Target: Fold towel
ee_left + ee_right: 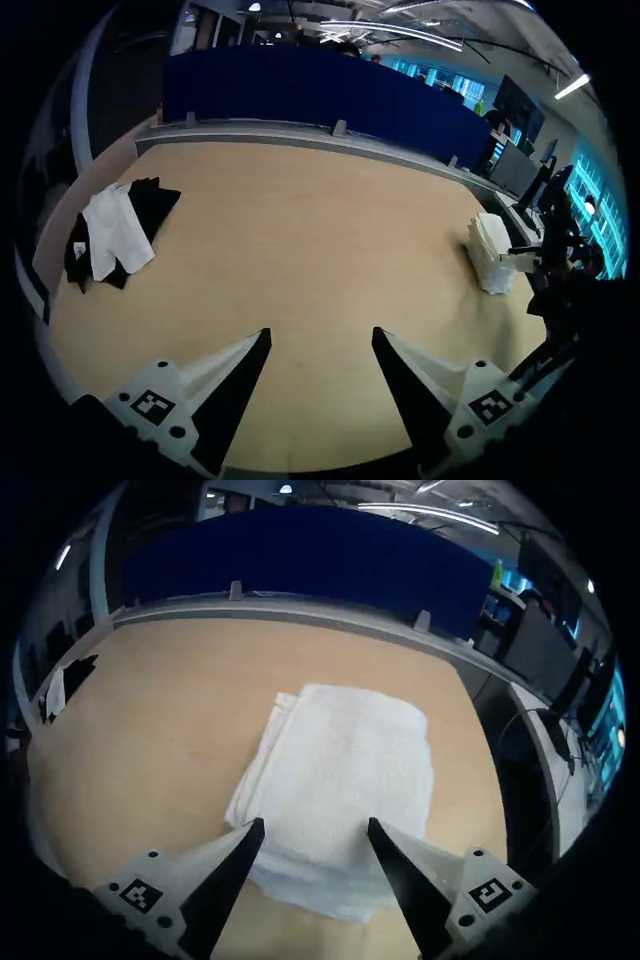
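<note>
White fluffy folded towel lies on the light wooden table, under the right gripper, which is wide open. The left gripper is wide open too, holding nothing.

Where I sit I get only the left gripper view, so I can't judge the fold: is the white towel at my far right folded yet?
Observer: Yes. In the right gripper view the towel lies flat as a folded rectangle, with stacked layers showing along its left edge.
Operator: Are the right tongs gripping it?
Observer: No. The right tongs are open, one finger to each side above the towel's near edge. I can't tell whether they touch the cloth.
</note>
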`<move>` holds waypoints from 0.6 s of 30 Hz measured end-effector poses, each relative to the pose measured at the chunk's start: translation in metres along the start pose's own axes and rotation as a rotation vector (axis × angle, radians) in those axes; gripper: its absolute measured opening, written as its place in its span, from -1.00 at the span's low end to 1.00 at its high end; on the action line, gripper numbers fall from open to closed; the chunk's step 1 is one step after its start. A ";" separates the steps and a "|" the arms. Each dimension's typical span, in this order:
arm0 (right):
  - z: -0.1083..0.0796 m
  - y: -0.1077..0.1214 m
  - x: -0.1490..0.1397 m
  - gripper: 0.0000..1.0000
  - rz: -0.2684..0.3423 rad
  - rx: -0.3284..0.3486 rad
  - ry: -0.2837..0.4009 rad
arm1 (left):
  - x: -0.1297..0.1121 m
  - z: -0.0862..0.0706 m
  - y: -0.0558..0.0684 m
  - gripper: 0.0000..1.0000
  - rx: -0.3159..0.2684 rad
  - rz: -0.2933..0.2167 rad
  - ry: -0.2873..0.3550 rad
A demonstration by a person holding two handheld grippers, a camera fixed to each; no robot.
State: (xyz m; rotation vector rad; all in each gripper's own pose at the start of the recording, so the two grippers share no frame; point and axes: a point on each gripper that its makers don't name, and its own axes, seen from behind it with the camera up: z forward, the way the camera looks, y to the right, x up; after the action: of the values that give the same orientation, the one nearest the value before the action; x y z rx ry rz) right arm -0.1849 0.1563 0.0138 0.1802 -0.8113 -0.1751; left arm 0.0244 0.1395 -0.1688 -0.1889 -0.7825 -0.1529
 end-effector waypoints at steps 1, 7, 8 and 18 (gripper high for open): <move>0.001 0.000 -0.002 1.00 -0.001 0.001 -0.004 | 0.000 0.000 0.000 0.87 -0.001 0.002 -0.001; 0.007 -0.001 -0.008 1.00 -0.004 0.011 -0.014 | 0.000 0.001 0.003 0.87 -0.003 0.007 -0.002; 0.008 -0.001 -0.008 1.00 -0.005 0.012 -0.014 | 0.000 0.001 0.003 0.87 -0.003 0.006 -0.002; 0.002 0.002 0.013 1.00 -0.029 0.011 0.019 | 0.000 0.000 0.002 0.87 0.000 0.002 -0.001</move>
State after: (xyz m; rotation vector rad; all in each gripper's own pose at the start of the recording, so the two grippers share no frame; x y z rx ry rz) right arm -0.1773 0.1551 0.0245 0.2041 -0.7916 -0.1959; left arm 0.0247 0.1410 -0.1687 -0.1902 -0.7831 -0.1506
